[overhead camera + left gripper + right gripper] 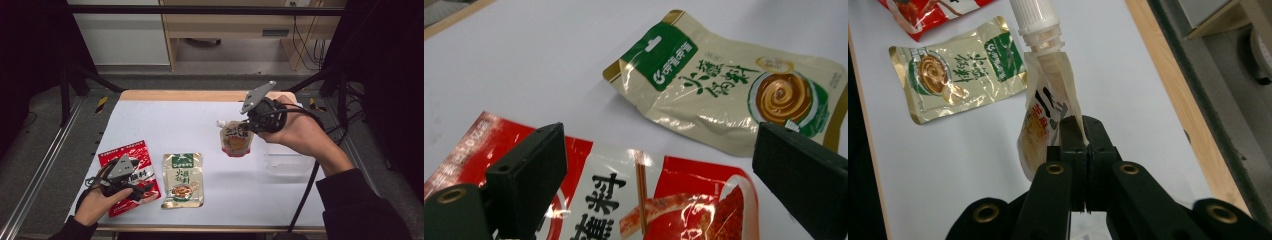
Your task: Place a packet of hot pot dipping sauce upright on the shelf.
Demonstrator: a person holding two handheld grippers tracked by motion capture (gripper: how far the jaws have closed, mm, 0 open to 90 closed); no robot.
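Note:
My right gripper point(248, 125) point(1079, 131) is shut on the top edge of a small spouted pouch point(235, 138) point(1044, 107) with a white cap, which hangs lifted above the white table. My left gripper point(144, 189) point(659, 180) stands open low over a red sauce packet point(131, 176) point(634, 200) at the front left, one jaw on either side of it, not pressing. A beige and green sauce packet point(183, 179) point(724, 85) point(960, 70) lies flat just right of the red one.
A clear plastic box point(289, 162) sits on the white table sheet point(170, 125) under the right forearm. The table's wooden far edge point(190, 95) runs behind. Dark frame posts stand at both sides.

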